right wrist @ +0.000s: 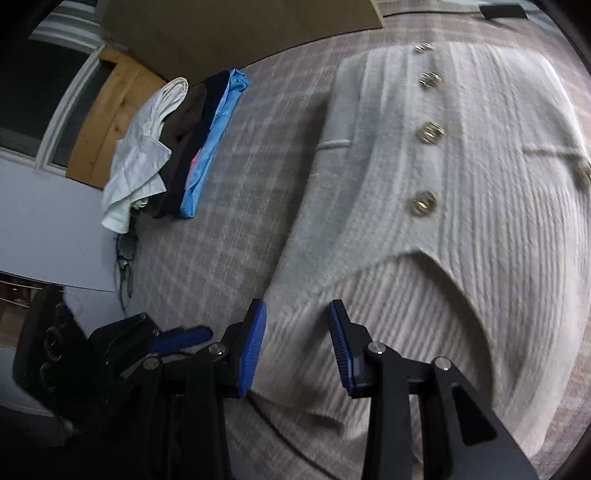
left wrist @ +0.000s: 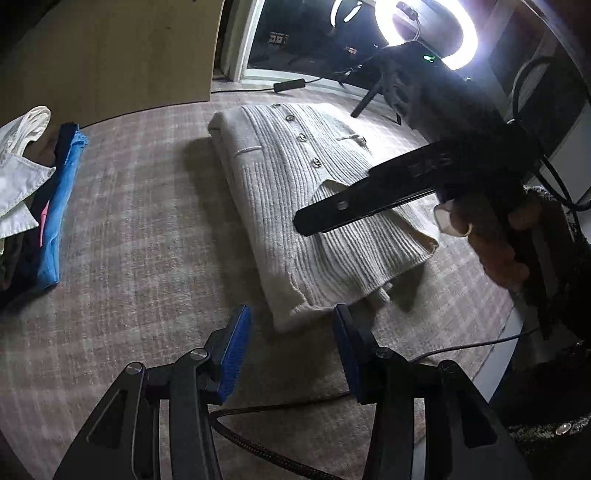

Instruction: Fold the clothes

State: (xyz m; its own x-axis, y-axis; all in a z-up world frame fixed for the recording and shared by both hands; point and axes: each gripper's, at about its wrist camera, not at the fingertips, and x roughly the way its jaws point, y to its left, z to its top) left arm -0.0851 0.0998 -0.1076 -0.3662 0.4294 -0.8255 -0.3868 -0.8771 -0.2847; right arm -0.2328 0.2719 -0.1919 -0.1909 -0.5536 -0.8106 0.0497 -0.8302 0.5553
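A cream ribbed cardigan (left wrist: 295,192) with gold buttons lies folded on the plaid carpet (left wrist: 147,240). My left gripper (left wrist: 290,317) hovers just before its near edge, jaws open, nothing between the blue pads. A hand holds my right gripper (left wrist: 351,210) over the cardigan's lower right part. In the right wrist view the right gripper (right wrist: 297,314) stands open above the cardigan (right wrist: 461,221), close over its folded-over flap, with no fabric pinched. A blue pad of the left gripper (right wrist: 181,338) shows at the lower left of that view.
A pile of folded clothes (left wrist: 55,206), white, dark and blue, lies to the left (right wrist: 177,147). A ring light (left wrist: 424,33) on a tripod stands behind the cardigan. A wooden board (left wrist: 110,55) is at the back left. A braided cable (left wrist: 277,410) runs under my left gripper.
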